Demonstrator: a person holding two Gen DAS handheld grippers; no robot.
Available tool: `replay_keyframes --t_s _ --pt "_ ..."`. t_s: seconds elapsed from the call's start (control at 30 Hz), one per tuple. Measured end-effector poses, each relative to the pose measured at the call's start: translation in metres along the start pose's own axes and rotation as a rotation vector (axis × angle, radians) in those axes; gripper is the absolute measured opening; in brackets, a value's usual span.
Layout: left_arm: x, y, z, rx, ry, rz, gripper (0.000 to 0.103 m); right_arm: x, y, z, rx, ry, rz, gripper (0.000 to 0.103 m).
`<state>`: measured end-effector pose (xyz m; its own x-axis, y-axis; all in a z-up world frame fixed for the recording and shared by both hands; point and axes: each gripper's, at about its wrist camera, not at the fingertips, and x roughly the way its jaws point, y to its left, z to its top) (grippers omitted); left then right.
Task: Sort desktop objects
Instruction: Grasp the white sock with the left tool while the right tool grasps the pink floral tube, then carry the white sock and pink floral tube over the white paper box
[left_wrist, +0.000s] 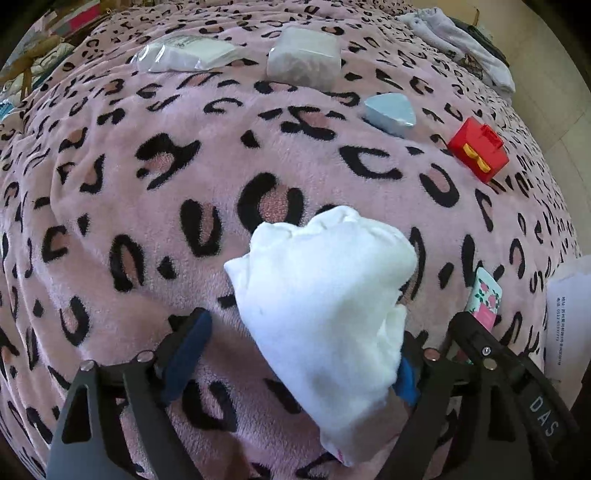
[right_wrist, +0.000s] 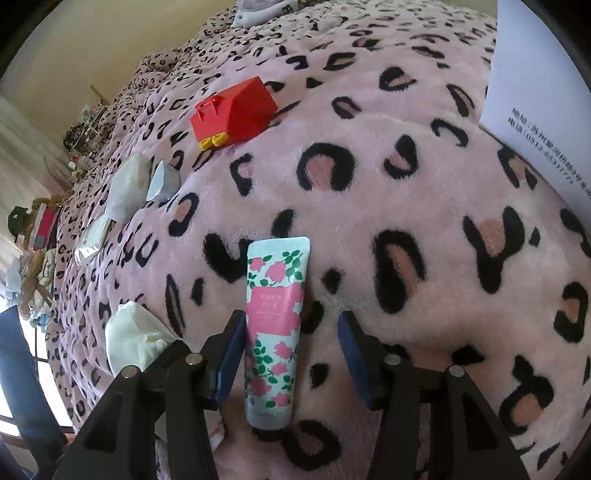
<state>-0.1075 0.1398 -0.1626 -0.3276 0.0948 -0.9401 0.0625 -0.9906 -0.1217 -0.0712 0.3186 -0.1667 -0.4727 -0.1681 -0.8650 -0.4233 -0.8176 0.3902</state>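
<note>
L tongs (left_wrist: 291, 360) are sitting spread wide w/ a white tissue pack (left_wrist: 325, 306) lying between the blue pads (left_wrist: 188, 354). The pack is leaning toward the R-side pad, which it's mostly hiding; the L-side pad is standing well apart from it, so nothing is being pinched. Can't tell if the pack is touching the hidden pad.

R tongs (right_wrist: 291, 362) are also spread, straddling a floral hand cream tube (right_wrist: 275, 325). The tube is lying flat on the leopard-print blanket (right_wrist: 406, 184), cap end toward the camera, running lengthwise along the gap. L pad is sitting just beside the tube, maybe touching, can't tell; R pad is staying clear w/ a gap.

Moving outward in L wrist view: the same tube is peeking out just R of the tongs. Further out a red toy box (left_wrist: 478, 149) w/ yellow clasp is resting on the blanket, a pale blue triangular block (left_wrist: 388, 112) near it to the L. Beyond those, a wrapped white pack (left_wrist: 304, 59) and a flat clear-wrapped packet (left_wrist: 184, 55) are lying side by side but apart. Grey-white cloth (left_wrist: 465, 51) is bunching at the far R edge.

In R wrist view the tissue pack is showing at L, near the L tongs' arm. A white printed paper (right_wrist: 535, 103) is lying at the top R, on the blanket edge.
</note>
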Motion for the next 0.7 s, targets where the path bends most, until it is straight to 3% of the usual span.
replay_keyframes --t_s 0.07,0.1,0.13,0.27,0.7 --pt "-0.003 -0.005 -0.003 0.033 -0.017 0.020 0.065 0.001 0.008 -0.002 -0.040 -0.012 -0.021 0.046" --pt "-0.006 -0.008 -0.004 0.055 -0.029 0.027 0.059 0.000 0.010 -0.003 -0.056 -0.021 -0.017 0.036" --pt "-0.008 -0.011 -0.005 0.073 -0.038 0.032 0.047 0.000 0.013 -0.004 -0.065 -0.028 -0.001 0.030" --pt "-0.016 -0.010 -0.005 0.099 -0.057 0.026 0.027 -0.003 0.016 -0.005 -0.078 -0.039 -0.001 0.029" --pt "-0.062 0.016 -0.005 0.135 -0.108 0.008 0.023 -0.046 0.022 -0.018 -0.144 -0.075 0.022 0.029"
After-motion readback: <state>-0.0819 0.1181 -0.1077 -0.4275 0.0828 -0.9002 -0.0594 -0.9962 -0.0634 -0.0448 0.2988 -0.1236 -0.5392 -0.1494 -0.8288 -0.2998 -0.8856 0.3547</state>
